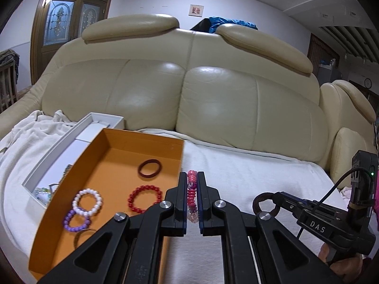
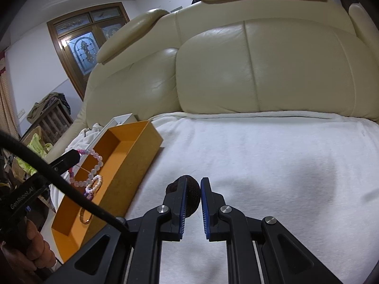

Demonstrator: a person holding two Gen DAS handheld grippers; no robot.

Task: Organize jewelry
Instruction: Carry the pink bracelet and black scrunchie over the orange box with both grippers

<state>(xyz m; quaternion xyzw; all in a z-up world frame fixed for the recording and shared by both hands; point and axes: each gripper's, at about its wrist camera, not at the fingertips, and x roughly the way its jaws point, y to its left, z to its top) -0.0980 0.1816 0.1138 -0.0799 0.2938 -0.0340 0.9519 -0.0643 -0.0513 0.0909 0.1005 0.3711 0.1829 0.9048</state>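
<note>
Orange box (image 1: pixel 107 156) holds five bracelets; left gripper (image 1: pixel 192 182) clamps pink bracelet (image 1: pixel 191 190); right gripper (image 2: pixel 193 184) clamps brown bracelet (image 2: pixel 193 195).

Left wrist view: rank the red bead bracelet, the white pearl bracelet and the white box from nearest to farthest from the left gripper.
From the left gripper:
1. Red bead bracelet, just left, in the orange box.
2. White pearl bracelet, farther left in that box.
3. White box, beyond the orange box's far left corner.

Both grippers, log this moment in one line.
left gripper: shut on pink beaded bracelet | right gripper: shut on dark brown bracelet
</note>
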